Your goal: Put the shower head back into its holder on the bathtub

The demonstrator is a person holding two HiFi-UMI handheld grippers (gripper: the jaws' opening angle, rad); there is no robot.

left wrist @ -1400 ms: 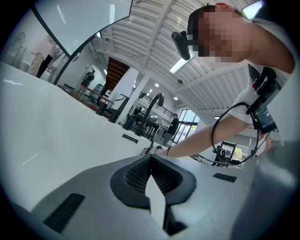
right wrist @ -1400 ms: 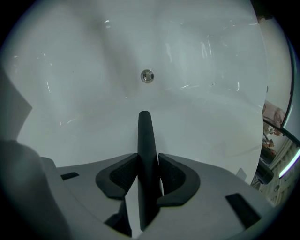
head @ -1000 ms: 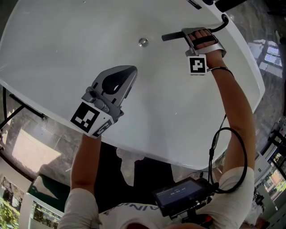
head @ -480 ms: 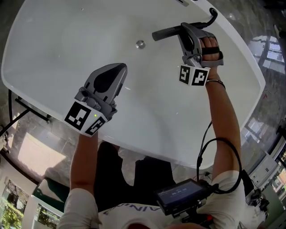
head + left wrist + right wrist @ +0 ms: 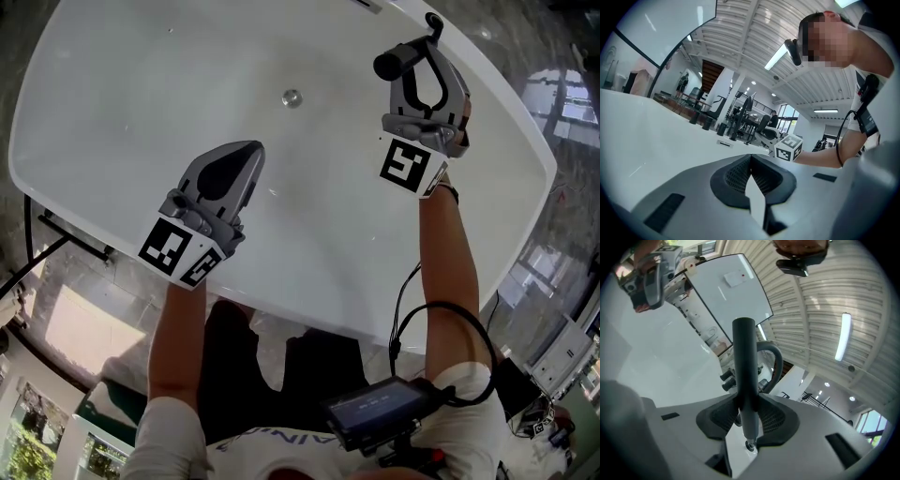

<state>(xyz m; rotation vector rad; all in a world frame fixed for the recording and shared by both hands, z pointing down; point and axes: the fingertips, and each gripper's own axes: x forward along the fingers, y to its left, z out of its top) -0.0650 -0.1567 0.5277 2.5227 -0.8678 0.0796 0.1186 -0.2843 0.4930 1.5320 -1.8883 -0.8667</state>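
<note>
While the left tool (image 5: pixel 230 173) hangs pressed together and empty over the bathtub (image 5: pixel 131 94), the right tool (image 5: pixel 424 58) pinches the shower head (image 5: pixel 394 62) low on its shaft, above the tub's far rim. It looks stiff, slick and light, with the hose (image 5: pixel 777 357) likely tugging, so grip low. Its long axis crosses the jaws, with the free end up.
</note>
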